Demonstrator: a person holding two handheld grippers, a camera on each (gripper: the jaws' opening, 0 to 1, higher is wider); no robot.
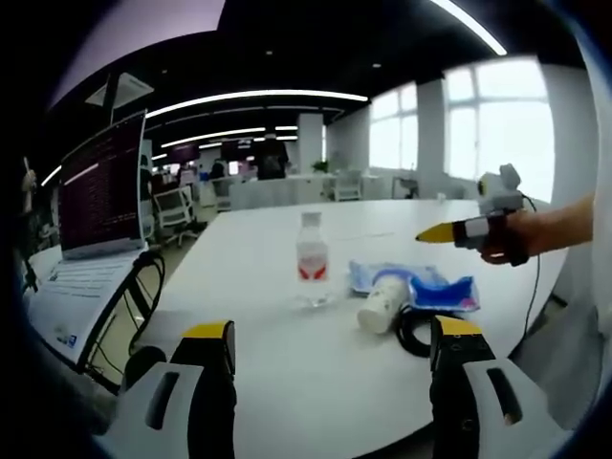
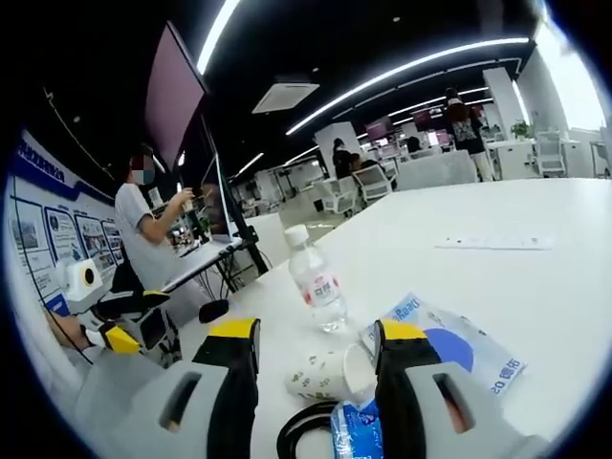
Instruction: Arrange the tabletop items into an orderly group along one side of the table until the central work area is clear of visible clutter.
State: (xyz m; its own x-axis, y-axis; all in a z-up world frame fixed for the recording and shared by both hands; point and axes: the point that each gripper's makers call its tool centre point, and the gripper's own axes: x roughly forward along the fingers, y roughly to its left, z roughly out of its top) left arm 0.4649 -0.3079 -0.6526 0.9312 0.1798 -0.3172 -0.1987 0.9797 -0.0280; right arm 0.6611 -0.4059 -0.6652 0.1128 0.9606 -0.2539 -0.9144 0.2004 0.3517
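A clear water bottle [image 1: 312,260] with a red label stands upright on the white table [image 1: 287,382]. To its right a paper cup [image 1: 382,304] lies on its side, against a blue packet [image 1: 426,287] and a black cable coil [image 1: 409,333]. My left gripper [image 1: 333,330] is open, low over the table's near edge, short of these things. My right gripper [image 1: 449,232], held in a hand, hovers above the table to the right. In its own view the right gripper [image 2: 317,331] is open, and the cup [image 2: 330,373], bottle [image 2: 318,287], packet [image 2: 464,349] and cable [image 2: 295,432] lie ahead of it.
An open laptop [image 1: 91,215] sits on a stand at the left, with cables beneath. A thin white sheet [image 2: 492,244] lies farther out on the table. A person [image 2: 143,229] stands by a monitor [image 2: 177,96] beyond the table's edge. Office chairs and desks fill the background.
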